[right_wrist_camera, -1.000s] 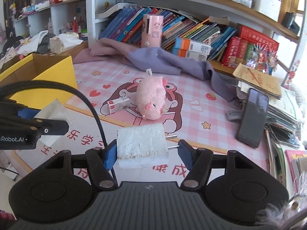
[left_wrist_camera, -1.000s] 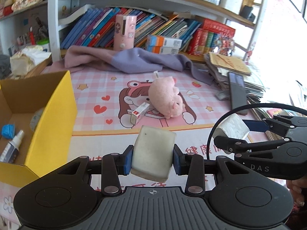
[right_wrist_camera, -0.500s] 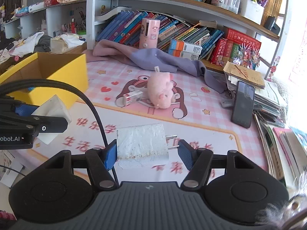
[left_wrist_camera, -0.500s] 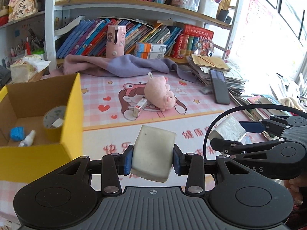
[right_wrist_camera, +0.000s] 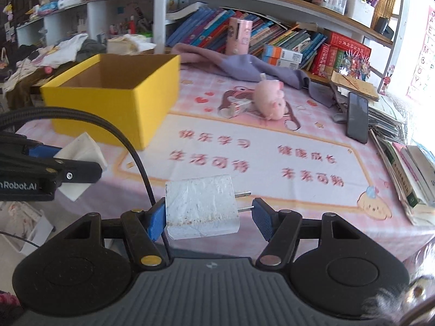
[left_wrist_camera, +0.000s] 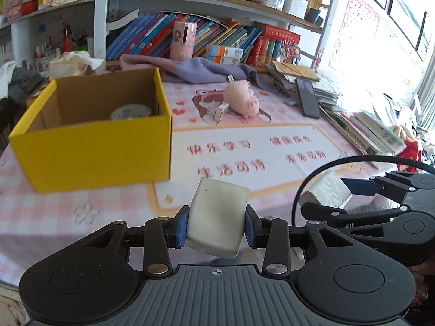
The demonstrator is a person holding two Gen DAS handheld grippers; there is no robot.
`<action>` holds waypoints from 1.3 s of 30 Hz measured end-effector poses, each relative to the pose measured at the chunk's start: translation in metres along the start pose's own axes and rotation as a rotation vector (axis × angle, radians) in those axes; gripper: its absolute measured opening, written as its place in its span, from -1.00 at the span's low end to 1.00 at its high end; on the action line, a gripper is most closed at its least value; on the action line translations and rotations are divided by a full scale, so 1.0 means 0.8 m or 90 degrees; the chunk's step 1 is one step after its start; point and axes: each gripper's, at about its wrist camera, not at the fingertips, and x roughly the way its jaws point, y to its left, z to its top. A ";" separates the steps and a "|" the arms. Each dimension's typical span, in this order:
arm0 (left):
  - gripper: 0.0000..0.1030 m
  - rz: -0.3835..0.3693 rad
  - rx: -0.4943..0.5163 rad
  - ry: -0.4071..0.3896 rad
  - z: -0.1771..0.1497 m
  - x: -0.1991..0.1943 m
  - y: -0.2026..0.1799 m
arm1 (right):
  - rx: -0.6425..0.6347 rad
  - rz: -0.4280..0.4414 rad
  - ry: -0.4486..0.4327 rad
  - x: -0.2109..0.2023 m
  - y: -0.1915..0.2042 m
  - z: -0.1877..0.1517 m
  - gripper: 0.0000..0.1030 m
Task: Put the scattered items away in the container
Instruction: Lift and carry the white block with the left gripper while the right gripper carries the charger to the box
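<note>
Now, left gripper (left_wrist_camera: 216, 226): low centre of the left wrist view, jaws clamped on a pale rounded block (left_wrist_camera: 217, 217), a blue pad pressed to each side of it.
Pale rounded block: upright and slightly tilted between the pads, raised above the bench (left_wrist_camera: 68, 206); what it is I cannot tell, perhaps a soap bar or eraser.
Right gripper (right_wrist_camera: 208, 216): low centre of the right wrist view, jaws clamped on a white plug adapter (right_wrist_camera: 201, 206).
White plug adapter: lying sideways, its body against the left pad, its two metal prongs pointing right, the lower prong reaching the right pad; its surface looks scuffed and spotted.
Yellow box (left_wrist_camera: 92, 146): left of centre in the left wrist view, upper left in the right wrist view; open top, brown cardboard inside, standing on the pink checked mat.
Inside the box: a round tape roll (left_wrist_camera: 130, 112) shows by the far right corner; the rest of the floor is hidden by the near wall.
Pink plush pig (left_wrist_camera: 242, 100): lying on the cartoon print of the mat, upper centre, well apart from the box.
Small carton (left_wrist_camera: 221, 110): just beside the pig, on its left.
Phone (left_wrist_camera: 307, 97): dark, resting on a paper stack at the right.
Purple cloth (left_wrist_camera: 195, 69): crumpled behind the pig, at the foot of the bookshelf.
</note>
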 end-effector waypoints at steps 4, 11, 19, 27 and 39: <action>-0.25 0.010 -0.004 -0.002 -0.018 -0.026 0.010 | -0.003 0.015 0.000 -0.018 0.028 -0.012 0.23; -0.26 0.033 -0.029 -0.013 -0.040 -0.062 0.031 | -0.030 0.046 -0.008 -0.039 0.068 -0.018 0.23; -0.26 0.065 -0.061 -0.024 -0.062 -0.091 0.055 | -0.065 0.082 -0.011 -0.045 0.106 -0.018 0.23; -0.26 0.094 -0.083 -0.029 -0.074 -0.109 0.076 | -0.093 0.116 -0.014 -0.043 0.136 -0.014 0.23; -0.27 0.118 -0.088 -0.034 -0.076 -0.119 0.102 | -0.111 0.143 -0.022 -0.031 0.166 -0.002 0.23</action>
